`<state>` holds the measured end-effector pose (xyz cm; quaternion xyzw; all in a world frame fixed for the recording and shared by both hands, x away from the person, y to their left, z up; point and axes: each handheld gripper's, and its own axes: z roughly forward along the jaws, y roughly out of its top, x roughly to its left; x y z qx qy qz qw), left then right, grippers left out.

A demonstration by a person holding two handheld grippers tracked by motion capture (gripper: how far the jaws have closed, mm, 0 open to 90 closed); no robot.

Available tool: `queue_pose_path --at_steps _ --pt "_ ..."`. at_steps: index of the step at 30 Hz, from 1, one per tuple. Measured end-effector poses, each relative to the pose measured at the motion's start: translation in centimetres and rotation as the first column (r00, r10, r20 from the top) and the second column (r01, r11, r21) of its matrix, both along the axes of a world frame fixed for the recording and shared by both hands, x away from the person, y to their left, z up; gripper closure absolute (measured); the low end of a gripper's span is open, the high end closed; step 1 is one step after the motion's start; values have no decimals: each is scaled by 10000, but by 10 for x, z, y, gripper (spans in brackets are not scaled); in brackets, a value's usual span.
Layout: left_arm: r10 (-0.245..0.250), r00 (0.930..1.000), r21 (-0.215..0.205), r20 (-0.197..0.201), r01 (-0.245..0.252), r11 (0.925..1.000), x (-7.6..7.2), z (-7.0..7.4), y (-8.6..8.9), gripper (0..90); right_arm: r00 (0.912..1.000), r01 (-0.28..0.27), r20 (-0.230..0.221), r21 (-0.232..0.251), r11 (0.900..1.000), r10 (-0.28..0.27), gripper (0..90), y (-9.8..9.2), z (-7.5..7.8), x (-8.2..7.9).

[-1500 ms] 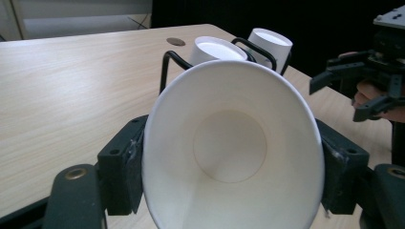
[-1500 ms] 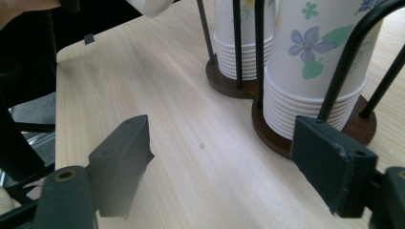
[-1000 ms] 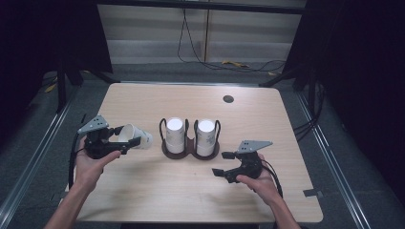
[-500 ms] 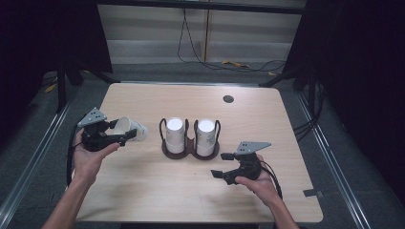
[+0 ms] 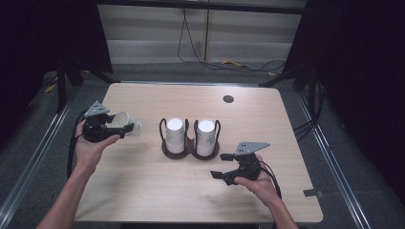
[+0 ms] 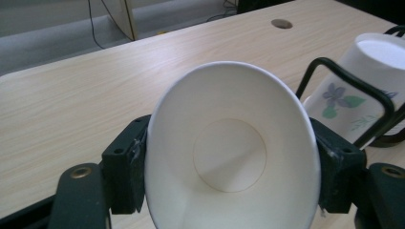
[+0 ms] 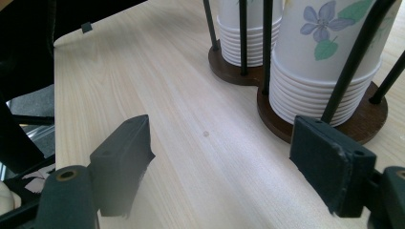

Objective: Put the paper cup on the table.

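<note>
Clamping paper cup (image 6: 231, 152) sideways betw. its pads, left gripper (image 5: 102, 128); right gripper (image 5: 228, 166) open, empty.

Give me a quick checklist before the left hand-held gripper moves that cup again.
1. Left hand-held gripper shut on cup: ok, jaws press both sides.
2. Cup unbent: not ok, rim squeezed oval.
3. Cup empty: ok, bare bottom visible.
4. Cup clear of holder: ok, apart in the high view.
5. Right hand-held gripper free: ok, jaws open, nothing between.
6. Stacks seated in holder: ok, both upside down inside the rods.
</note>
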<state>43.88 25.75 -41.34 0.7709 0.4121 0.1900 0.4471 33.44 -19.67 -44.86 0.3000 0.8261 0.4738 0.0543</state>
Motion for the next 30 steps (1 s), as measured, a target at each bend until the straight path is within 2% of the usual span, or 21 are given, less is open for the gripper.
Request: queue_pose_path --at_steps 1,9,14,15,16,22,23,28,30 --pt "45 9999 97 -156 -44 9999 4 -3 1 272 10000 -7 -25 -35 10000 7 217 0 -1 0" --pt "288 9975 629 -647 -247 9977 19 -17 2 269 10000 19 -47 -60 10000 -19 217 1 -2 1" --pt "181 9955 761 -929 -111 9970 26 -21 2 254 10000 7 -62 -56 10000 -7 217 1 -2 1" --pt "144 9947 967 -1020 -45 9953 28 -24 2 253 10000 1 -70 -49 10000 -2 218 1 -2 1" --pt "169 9937 914 -1110 -67 9958 29 -25 2 252 10000 -4 -90 -47 10000 3 218 1 -3 1" --pt "100 9926 1359 -1207 66 9907 32 -27 -3 253 9999 -39 -149 -112 9999 38 218 2 -4 1" --pt "184 9943 1662 -1048 -7 9861 33 -28 -5 252 9999 -43 -148 -98 9999 42 217 2 -4 1" --pt "28 9944 1834 -1053 166 9829 35 -31 -6 246 9999 -38 -139 -112 9999 37 217 2 -4 1" --pt "-34 9931 2031 -1174 273 9788 37 -33 -9 244 9999 -33 -164 -111 9999 31 217 2 -5 1"
